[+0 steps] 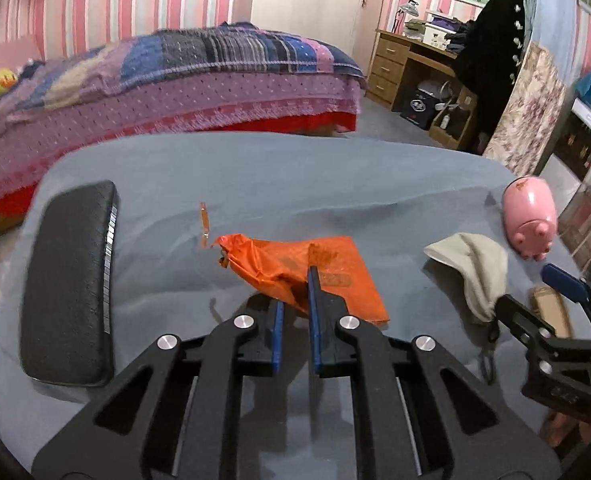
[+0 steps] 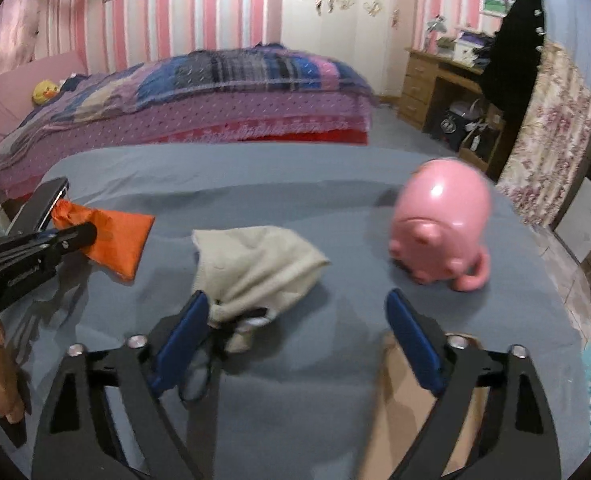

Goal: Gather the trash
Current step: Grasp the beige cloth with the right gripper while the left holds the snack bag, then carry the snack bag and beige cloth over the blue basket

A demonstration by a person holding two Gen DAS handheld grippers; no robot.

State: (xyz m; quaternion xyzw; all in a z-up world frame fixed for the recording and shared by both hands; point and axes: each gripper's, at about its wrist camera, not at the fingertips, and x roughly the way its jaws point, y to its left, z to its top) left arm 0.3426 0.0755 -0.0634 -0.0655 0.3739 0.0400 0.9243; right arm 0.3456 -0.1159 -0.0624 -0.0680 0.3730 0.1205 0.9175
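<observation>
The grey-covered counter (image 1: 255,184) carries the orange bag (image 1: 327,268), lying left of centre. Left hand-held gripper (image 1: 295,280) pinches its near edge: confirm a firm bite before lifting. Right hand-held gripper (image 2: 295,304), spread, pinches nothing: keep it clear.

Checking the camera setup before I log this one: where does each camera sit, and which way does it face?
Left wrist: on the left tool, looking down its fingers at the orange bag pinched between them; the right tool shows.
Right wrist: on the right tool, open, facing the beige cloth; the left tool and a hand show.
Shared: bag, cloth, pink pig, grey cover.
</observation>
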